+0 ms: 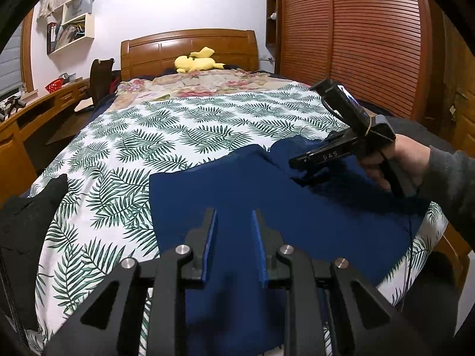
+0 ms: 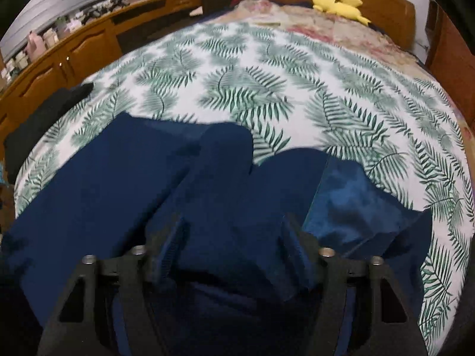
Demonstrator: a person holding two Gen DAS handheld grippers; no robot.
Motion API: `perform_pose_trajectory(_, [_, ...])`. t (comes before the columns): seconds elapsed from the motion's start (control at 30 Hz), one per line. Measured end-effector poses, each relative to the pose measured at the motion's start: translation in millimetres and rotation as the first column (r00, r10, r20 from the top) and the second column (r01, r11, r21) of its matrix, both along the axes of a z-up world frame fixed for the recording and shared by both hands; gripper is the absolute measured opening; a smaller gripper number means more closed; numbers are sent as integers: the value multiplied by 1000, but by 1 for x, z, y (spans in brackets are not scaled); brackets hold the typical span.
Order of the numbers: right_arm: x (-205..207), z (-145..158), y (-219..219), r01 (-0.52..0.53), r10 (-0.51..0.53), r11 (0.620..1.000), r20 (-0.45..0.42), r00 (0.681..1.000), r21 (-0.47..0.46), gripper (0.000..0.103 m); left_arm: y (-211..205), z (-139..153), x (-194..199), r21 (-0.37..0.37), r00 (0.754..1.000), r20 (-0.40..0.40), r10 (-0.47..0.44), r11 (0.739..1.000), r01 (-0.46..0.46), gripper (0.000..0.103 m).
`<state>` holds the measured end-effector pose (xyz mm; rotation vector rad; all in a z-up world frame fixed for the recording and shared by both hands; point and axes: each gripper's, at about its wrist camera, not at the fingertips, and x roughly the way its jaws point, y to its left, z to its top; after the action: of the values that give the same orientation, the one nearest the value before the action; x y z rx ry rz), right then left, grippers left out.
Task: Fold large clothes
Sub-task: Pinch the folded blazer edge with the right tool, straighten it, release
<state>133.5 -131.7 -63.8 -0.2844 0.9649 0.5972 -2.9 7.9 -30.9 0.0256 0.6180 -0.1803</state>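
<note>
Nearest the left wrist camera, the left gripper (image 1: 234,216) hangs just above the navy garment (image 1: 267,201) with a narrow gap between its blue pads (image 1: 211,237); no cloth sits between them, likely waiting to pin a fold. The garment lies flat on the near end of the leaf-print bedspread (image 1: 148,130). Further on, the right gripper (image 1: 299,172), gripped in a hand (image 1: 397,163) with a grey sleeve, tilts steeply down over a raised flap, jaws partly apart; whether they pinch cloth cannot be told. Beyond, a yellow plush toy (image 1: 196,60) rests by the wooden headboard (image 1: 190,47).
</note>
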Motion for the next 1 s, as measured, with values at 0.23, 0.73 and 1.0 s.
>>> perform_pose_trajectory(0.23, [-2, 0, 10, -72, 72, 997, 9, 997, 6, 3, 1, 0, -1, -1, 1000, -4, 6, 1000, -6, 22])
perform_pose_trajectory(0.73, [38, 47, 27, 78, -58, 996, 306, 950, -54, 2, 2, 1, -1, -8, 1000, -5, 8, 1000, -8, 22])
perform_pose_trajectory(1.0, [49, 24, 21, 167, -136, 981, 265, 955, -99, 29, -4, 1, 2, -11, 1000, -9, -1, 1000, 1, 22])
